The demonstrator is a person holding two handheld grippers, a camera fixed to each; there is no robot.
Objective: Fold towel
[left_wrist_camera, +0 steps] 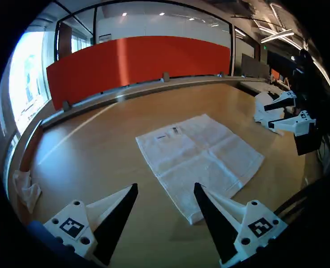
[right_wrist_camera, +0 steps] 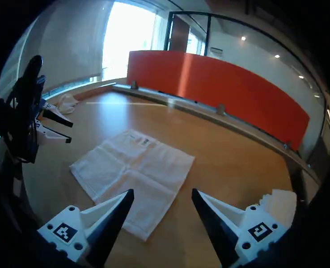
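both my left claw (left_wrist_camera: 165,185) and right claw (right_wrist_camera: 162,191) gape wide; the towel (left_wrist_camera: 200,156) lies flat on the surface (left_wrist_camera: 98,143) just ahead.

The left gripper (left_wrist_camera: 165,185) hovers with its two fingers spread wide apart, pointing forward and down. The right gripper (right_wrist_camera: 162,191), opposite it, same story: fingers parted wide, angled down, facing its partner.

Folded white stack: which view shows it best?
Right gripper view: the stack sits close, layers visible, beside that gripper's finger. Left gripper view shows it far off, partly hidden behind the right gripper.
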